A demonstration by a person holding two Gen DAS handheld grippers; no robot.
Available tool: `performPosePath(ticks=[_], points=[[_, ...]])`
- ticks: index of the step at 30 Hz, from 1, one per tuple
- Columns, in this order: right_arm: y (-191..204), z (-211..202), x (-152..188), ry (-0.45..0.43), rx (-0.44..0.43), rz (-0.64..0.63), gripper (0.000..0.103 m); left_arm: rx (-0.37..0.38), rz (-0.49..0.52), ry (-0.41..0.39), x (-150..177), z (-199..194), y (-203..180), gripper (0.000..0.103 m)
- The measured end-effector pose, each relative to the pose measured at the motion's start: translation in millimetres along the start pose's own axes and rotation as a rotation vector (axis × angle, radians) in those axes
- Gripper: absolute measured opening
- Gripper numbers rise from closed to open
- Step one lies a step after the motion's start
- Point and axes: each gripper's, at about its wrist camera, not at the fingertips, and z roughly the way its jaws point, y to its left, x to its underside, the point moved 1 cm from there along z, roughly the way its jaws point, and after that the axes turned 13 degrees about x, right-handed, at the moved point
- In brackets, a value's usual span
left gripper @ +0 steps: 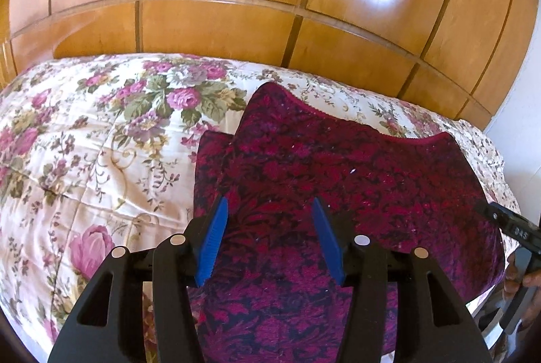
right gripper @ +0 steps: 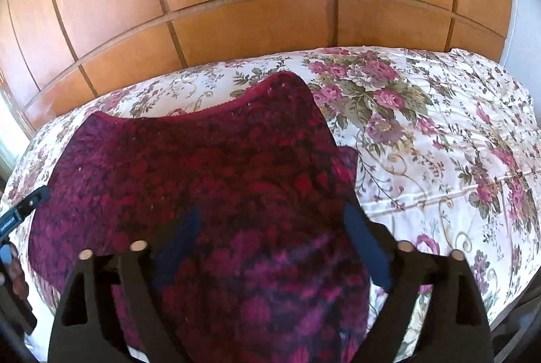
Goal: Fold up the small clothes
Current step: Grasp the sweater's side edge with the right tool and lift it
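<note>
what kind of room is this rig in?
Most likely a bedroom. The garment lies on a bed with a floral quilt, backed by a wall of wooden wardrobe doors. Both the left gripper and right gripper hover open above it.

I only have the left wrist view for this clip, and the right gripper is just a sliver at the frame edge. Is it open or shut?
Observer: Open. The right gripper has its fingers spread wide over the garment.
Operator: Where on the garment is it?
Observer: Toward the right side. Its right finger lies along the garment's right edge.
Operator: And what lies beyond that edge?
Observer: A wide stretch of floral bedspread, with a large rose cluster near the garment's top corner.
</note>
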Motion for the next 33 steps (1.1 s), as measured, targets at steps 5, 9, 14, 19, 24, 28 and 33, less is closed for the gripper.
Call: performPosePath(ticks=[5, 9, 14, 19, 24, 28, 33], points=[[-28, 9, 13, 0.074, -0.030, 0.079, 0.098, 0.000, -0.005, -0.022, 0, -7, -3, 0.051], [-53, 27, 28, 0.166, -0.150, 0.197, 0.100, 0.004, -0.014, -0.032, 0, -13, -6, 0.051], [-71, 49, 45, 0.271, -0.343, 0.348, 0.101, 0.063, -0.025, -0.050, 1, -24, -15, 0.051], [-76, 48, 53, 0.281, -0.430, 0.352, 0.101, 0.192, 0.012, 0.020, 10, -14, -41, 0.051], [-75, 42, 63, 0.287, -0.512, 0.333, 0.101, 0.263, 0.020, 0.095, 19, 7, -57, 0.051], [-71, 39, 70, 0.302, -0.545, 0.333, 0.082, 0.256, 0.032, 0.141, 24, 20, -58, 0.051], [-67, 28, 72, 0.292, -0.569, 0.337, 0.059, 0.282, -0.010, 0.157, 23, 26, -50, 0.051]])
